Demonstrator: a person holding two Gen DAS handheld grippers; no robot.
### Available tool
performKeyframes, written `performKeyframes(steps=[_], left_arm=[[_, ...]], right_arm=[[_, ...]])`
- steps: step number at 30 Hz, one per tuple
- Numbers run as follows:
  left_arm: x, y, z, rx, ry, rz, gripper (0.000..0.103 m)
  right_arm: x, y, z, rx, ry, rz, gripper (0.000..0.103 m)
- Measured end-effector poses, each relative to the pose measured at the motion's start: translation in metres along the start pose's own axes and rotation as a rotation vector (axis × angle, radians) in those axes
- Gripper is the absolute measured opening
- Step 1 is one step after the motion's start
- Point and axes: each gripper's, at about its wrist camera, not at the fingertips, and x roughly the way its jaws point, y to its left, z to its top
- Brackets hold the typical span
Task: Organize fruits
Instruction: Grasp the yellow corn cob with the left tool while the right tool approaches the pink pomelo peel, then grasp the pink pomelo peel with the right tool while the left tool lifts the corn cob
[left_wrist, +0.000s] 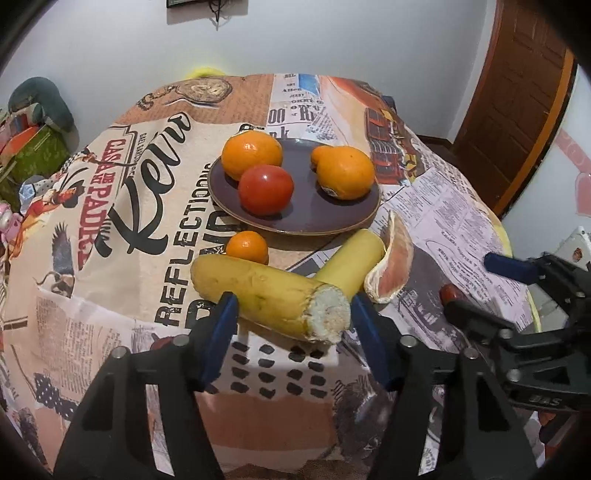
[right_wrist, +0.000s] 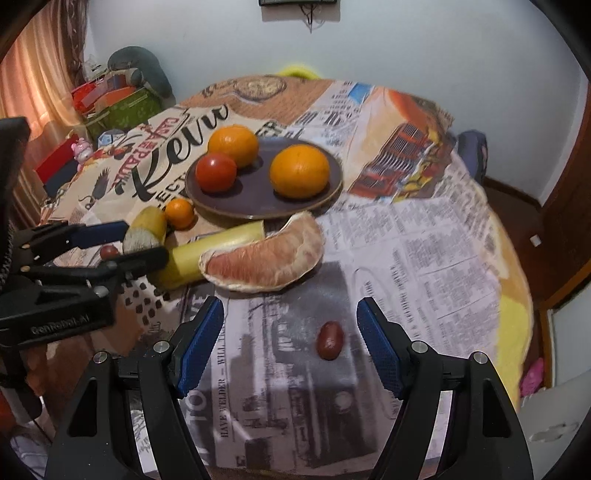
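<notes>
A dark plate (left_wrist: 332, 218) (right_wrist: 321, 195) on the table holds two oranges (left_wrist: 252, 154) (left_wrist: 345, 171) and a red tomato (left_wrist: 266, 189). In front of it lie a small mandarin (left_wrist: 247, 247), a yellow corn cob (left_wrist: 269, 295) with a broken end, a second yellow piece (left_wrist: 351, 264) and a pomelo wedge (left_wrist: 393, 264) (right_wrist: 264, 258). My left gripper (left_wrist: 291, 314) is open, its blue fingers on either side of the cob's broken end. My right gripper (right_wrist: 290, 332) is open just above the table; a small dark red fruit (right_wrist: 330, 339) lies between its fingers.
The round table has a printed newspaper-style cloth (left_wrist: 110, 258). A green box (right_wrist: 122, 107) with clutter and toys stands beyond the table's left edge. A brown wooden door (left_wrist: 517, 99) is at the right. Another small red fruit (right_wrist: 109, 252) lies by the left gripper.
</notes>
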Motion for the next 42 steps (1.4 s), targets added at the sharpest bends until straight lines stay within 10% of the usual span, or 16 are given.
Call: performKeyframes(steps=[12, 42], left_arm=[[-0.010, 0.036, -0.034, 0.009, 0.063, -0.013, 0.034], [0.025, 0.059, 0.000, -0.091, 0.066, 0.035, 0.043]], right_arm=[[0.037, 0.027, 0.010, -0.003, 0.047, 0.037, 0.074], [0.002, -0.030, -0.007, 0.097, -0.027, -0.014, 0.057]])
